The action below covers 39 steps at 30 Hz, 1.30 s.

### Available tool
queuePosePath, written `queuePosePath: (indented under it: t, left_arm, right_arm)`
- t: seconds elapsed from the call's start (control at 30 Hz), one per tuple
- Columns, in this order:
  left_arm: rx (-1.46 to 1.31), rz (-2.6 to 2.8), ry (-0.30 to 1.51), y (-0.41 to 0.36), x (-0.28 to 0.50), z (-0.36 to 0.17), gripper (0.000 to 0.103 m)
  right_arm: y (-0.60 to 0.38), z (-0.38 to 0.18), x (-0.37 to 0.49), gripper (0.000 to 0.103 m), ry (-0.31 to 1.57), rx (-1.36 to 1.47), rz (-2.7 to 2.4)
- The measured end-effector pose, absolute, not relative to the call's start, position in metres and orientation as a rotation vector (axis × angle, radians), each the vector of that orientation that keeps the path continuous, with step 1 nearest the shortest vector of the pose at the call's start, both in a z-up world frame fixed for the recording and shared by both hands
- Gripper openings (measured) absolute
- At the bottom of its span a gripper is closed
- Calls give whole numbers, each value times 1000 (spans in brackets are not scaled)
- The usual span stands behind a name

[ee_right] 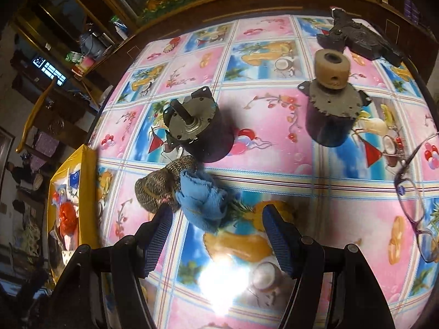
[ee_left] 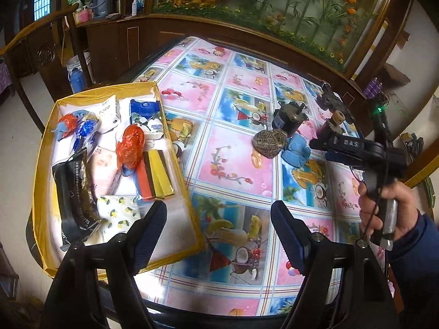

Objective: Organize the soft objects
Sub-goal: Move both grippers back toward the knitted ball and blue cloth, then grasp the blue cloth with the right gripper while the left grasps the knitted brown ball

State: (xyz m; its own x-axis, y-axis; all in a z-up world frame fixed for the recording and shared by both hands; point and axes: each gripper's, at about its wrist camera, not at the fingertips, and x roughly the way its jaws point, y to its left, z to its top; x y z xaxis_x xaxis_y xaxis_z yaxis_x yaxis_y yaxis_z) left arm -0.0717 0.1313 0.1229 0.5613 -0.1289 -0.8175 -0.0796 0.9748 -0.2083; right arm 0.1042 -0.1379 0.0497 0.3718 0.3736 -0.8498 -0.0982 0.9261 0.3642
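Blue cloth (ee_right: pixel 201 208): soft, light — pinch its bunched middle, lower centre.
Right gripper (ee_right: pixel 215 235): jaws apart, empty.
Left gripper (ee_left: pixel 218 235): apart, empty.

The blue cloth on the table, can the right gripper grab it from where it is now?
Probably yes. The right gripper is open and empty, and the blue cloth lies just ahead of its fingertips with nothing over it. The brown knitted piece touches the cloth's side, so it might get pinched too.
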Motion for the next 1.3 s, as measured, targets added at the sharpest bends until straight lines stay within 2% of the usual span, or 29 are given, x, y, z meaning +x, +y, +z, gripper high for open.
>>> queuePosePath:
  t: [0.2, 0.27, 0.33, 0.43, 0.93, 1.3]
  left_arm:
    - [-231, -22, 981, 142, -79, 121, 78]
    - [-233, -19, 983, 144, -80, 120, 78]
    - [-234, -20, 986, 146, -81, 119, 78]
    - [-229, -26, 987, 145, -79, 119, 78]
    - [-165, -199, 984, 87, -38, 121, 77]
    - [-34, -284, 1052, 38, 42, 97, 77]
  right_arm:
    - [-118, 31, 117, 71, 1198, 270, 294]
    - [-114, 24, 119, 63, 1206, 271, 281]
    - [-112, 16, 121, 46, 1223, 289, 289]
    - [-113, 16, 117, 42, 1207, 296, 298]
    - [-177, 27, 13, 41, 1230, 370, 285]
    - [-198, 68, -59, 41, 1148, 277, 296]
